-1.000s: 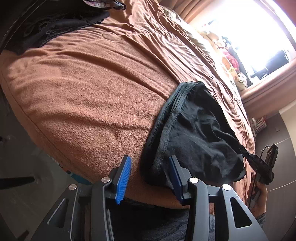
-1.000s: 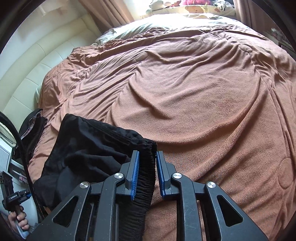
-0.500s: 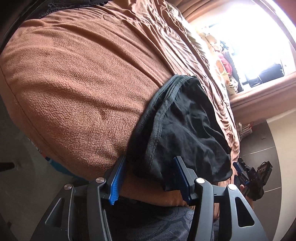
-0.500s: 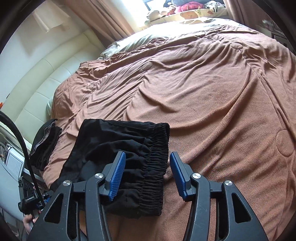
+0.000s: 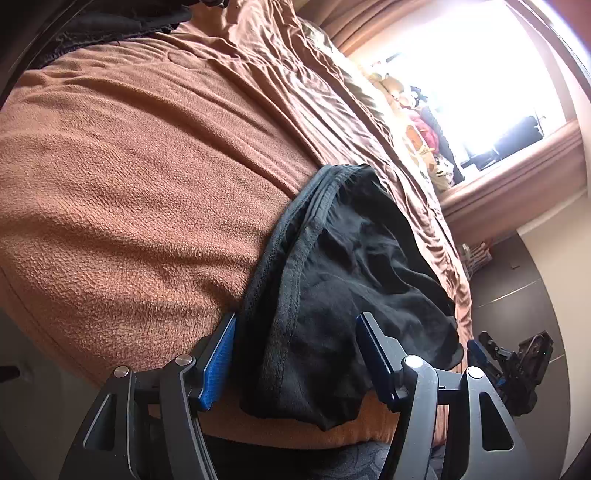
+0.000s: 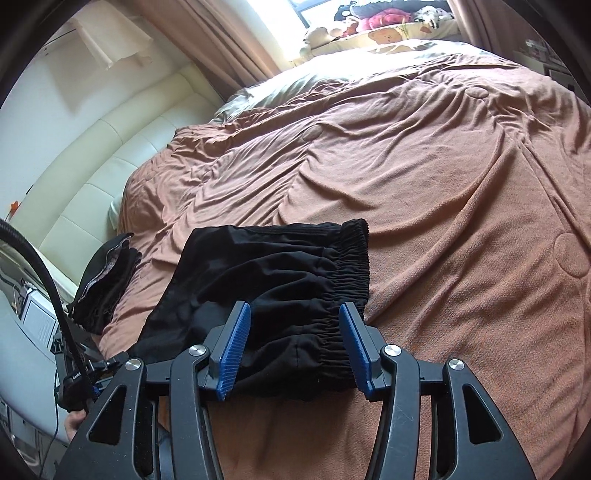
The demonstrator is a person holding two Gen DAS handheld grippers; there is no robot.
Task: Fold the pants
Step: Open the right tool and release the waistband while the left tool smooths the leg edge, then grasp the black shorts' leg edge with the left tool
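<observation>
Black pants (image 6: 277, 266), folded into a compact bundle, lie on the brown blanket (image 6: 443, 166) near the bed's front edge. Their elastic waistband (image 6: 351, 266) faces right. My right gripper (image 6: 294, 310) hovers open over the waistband end, its blue pads clear of the cloth. In the left wrist view the pants (image 5: 351, 258) show their stitched hem side, drooping over the bed edge. My left gripper (image 5: 297, 332) straddles that end, its jaws opening, cloth between them but not pinched. The right gripper (image 5: 513, 365) appears beyond the bundle.
A pile of dark clothes (image 6: 107, 280) sits at the bed's left side by the cream padded headboard (image 6: 92, 166). Stuffed toys (image 6: 369, 22) line the bright window. Dark floor (image 5: 535, 295) lies past the bed edge.
My right gripper let go of the waistband, opened and drew back. My left gripper's jaws spread wider over the hem end. The pants now lie flat on the blanket.
</observation>
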